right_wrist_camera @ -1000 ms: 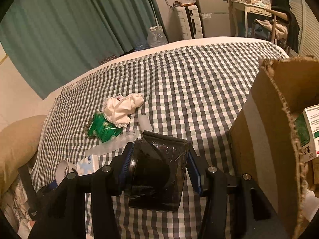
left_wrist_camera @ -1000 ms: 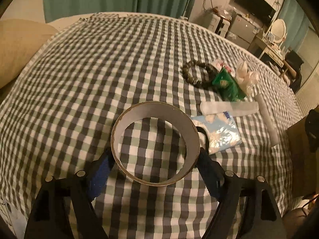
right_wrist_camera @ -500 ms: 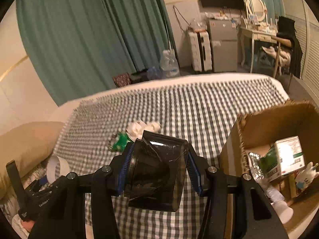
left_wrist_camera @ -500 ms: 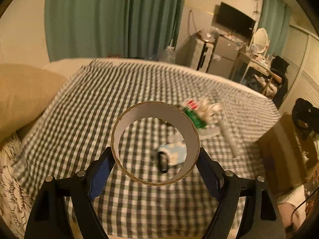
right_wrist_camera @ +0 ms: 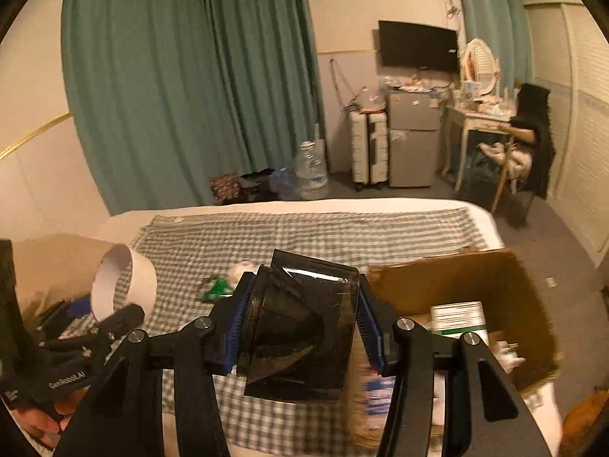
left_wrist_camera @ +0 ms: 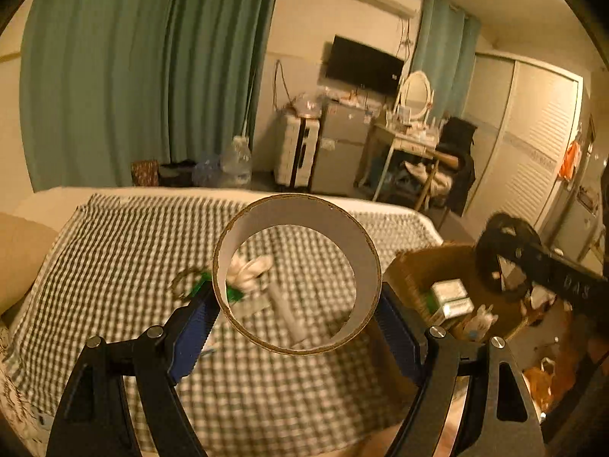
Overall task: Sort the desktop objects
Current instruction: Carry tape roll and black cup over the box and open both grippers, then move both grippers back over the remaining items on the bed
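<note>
My left gripper (left_wrist_camera: 297,323) is shut on a wide cardboard tape ring (left_wrist_camera: 367,251) and holds it well above the checkered bed; the ring also shows in the right wrist view (right_wrist_camera: 142,278). My right gripper (right_wrist_camera: 300,327) is shut on a dark translucent plastic box (right_wrist_camera: 300,327), held high beside the open cardboard box (right_wrist_camera: 510,278). The cardboard box (left_wrist_camera: 415,270) holds a green-and-white carton (left_wrist_camera: 451,297) and small items. A green packet (right_wrist_camera: 217,287), white cloth (left_wrist_camera: 247,270) and a white tube (left_wrist_camera: 289,312) lie on the bed.
The checkered cover (left_wrist_camera: 133,251) spans the bed, with a tan pillow (left_wrist_camera: 19,251) at its left. Beyond the bed stand green curtains (right_wrist_camera: 190,95), a small fridge (right_wrist_camera: 411,141), a suitcase (right_wrist_camera: 367,148), a dressing table (right_wrist_camera: 479,122) and water bottles (right_wrist_camera: 312,169).
Both grippers have risen well above the bed with their loads, and the views tilted up to show the room. The cardboard box's inside has come into both views.
</note>
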The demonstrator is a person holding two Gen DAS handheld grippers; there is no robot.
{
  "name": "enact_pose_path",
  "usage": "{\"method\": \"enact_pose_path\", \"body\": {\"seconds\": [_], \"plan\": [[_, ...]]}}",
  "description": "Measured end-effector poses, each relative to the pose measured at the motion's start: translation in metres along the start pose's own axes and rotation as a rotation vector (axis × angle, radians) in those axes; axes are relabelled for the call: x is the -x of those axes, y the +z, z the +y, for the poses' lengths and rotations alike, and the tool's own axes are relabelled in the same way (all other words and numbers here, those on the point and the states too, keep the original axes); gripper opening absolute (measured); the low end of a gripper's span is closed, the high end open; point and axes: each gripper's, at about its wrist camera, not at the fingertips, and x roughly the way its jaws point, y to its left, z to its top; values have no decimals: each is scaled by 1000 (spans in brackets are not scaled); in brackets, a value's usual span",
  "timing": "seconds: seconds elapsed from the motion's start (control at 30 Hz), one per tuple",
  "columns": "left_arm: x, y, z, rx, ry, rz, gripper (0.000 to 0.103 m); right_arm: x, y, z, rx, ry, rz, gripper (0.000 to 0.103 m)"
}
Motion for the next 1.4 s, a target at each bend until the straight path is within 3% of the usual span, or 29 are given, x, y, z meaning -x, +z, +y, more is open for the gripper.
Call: {"method": "enact_pose_path", "body": {"seconds": [0.27, 0.47, 0.6, 0.73, 0.77, 0.8, 0.87, 1.07, 1.23, 1.4], "plan": [[-26, 3, -94, -30, -95, 7, 83, 9, 6, -78, -1, -116, 29, 50], [-72, -3, -153, -77, -132, 74, 83, -16, -1, -136, -47, -137, 110, 50], [-104, -18, -177, -120, -120, 116, 83, -33, -18, -164, -72, -135, 162, 50], [-125, -38, -185, -117, -159, 178, 84, -46, -40, -180, -110, -160, 202, 51], [-127, -41, -187, -121, -173, 190, 85, -49, -44, -185, -124, -175, 213, 58], [-130, -45, -188, -131, -182, 206, 86, -51, -46, -190, -141, -190, 217, 73], [-134, -50, -194, -167, -175, 231, 98, -49, -47, -199, -172, -198, 198, 79], [-118, -48, -177, -185, -133, 194, 101, -37, -45, -190, -197, -198, 175, 79], [-89, -32, -131, -118, -90, 135, 101, -21, -32, -159, -156, -167, 135, 79], [-62, -7, -68, -47, 10, 95, 103, -4, -13, -114, -94, -103, 92, 79]]}}
